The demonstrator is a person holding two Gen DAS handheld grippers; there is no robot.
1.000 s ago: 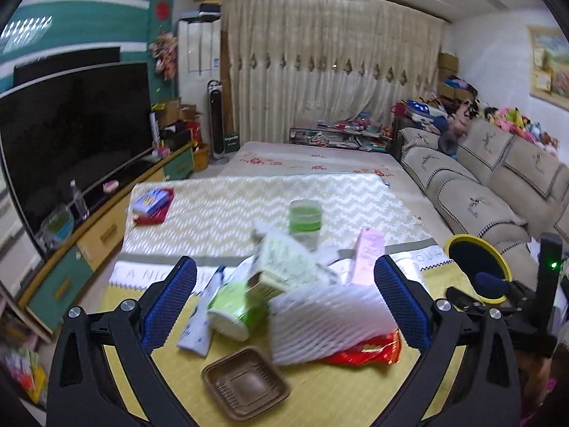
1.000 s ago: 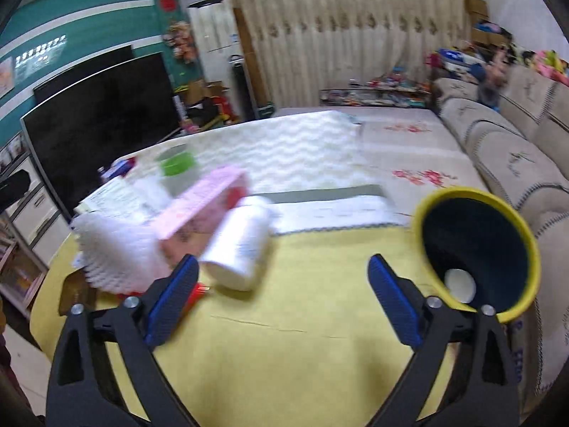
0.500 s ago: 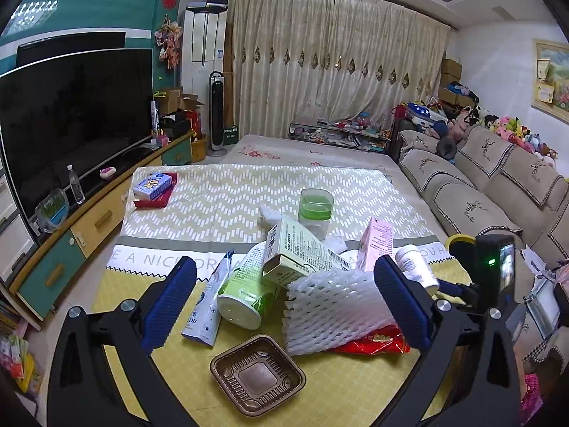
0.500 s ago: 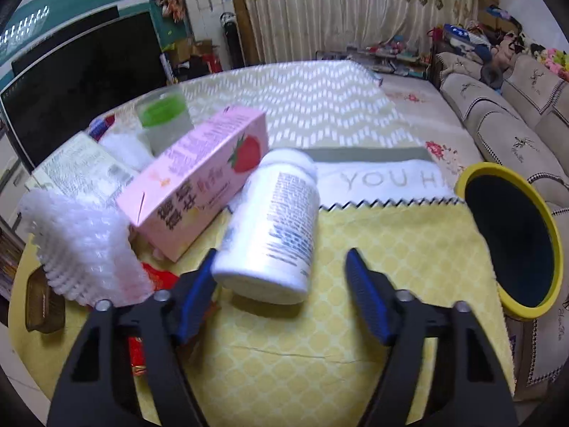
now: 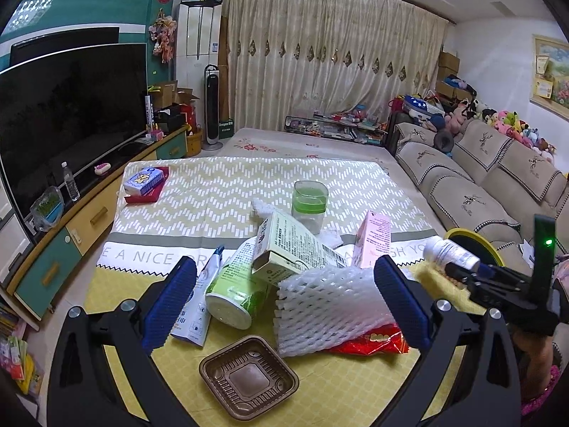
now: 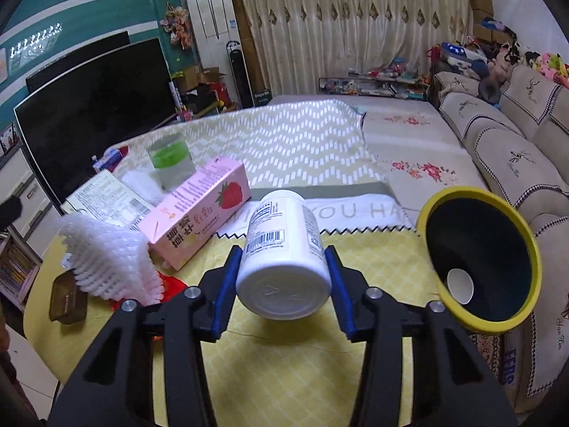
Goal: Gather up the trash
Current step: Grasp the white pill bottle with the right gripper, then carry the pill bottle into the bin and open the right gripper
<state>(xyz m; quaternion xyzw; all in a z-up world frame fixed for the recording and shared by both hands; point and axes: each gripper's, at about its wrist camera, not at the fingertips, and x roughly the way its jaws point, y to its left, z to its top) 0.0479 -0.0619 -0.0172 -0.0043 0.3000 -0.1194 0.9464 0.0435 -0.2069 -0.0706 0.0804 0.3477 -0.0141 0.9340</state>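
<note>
My right gripper (image 6: 284, 284) is shut on a white pill bottle (image 6: 282, 256) and holds it lifted above the yellow tablecloth (image 6: 284, 363). The bottle also shows in the left wrist view (image 5: 450, 251). A yellow-rimmed dark bin (image 6: 480, 259) stands just right of it, with a white cup (image 6: 459, 285) inside. My left gripper (image 5: 284, 306) is open and empty over a trash pile: white foam net (image 5: 327, 306), green-white box (image 5: 295, 245), green cup (image 5: 234, 288), pink strawberry carton (image 5: 375, 240), red wrapper (image 5: 370, 341), brown plastic tray (image 5: 249, 375).
A green-banded clear cup (image 5: 308, 203) stands behind the pile. A blue box on a red book (image 5: 145, 183) lies at the far left of the table. A sofa (image 5: 480, 178) runs along the right and a TV (image 5: 64, 106) stands on the left.
My right gripper moved in around the white bottle, closed on it and lifted it off the cloth. My left gripper has stayed open over the pile.
</note>
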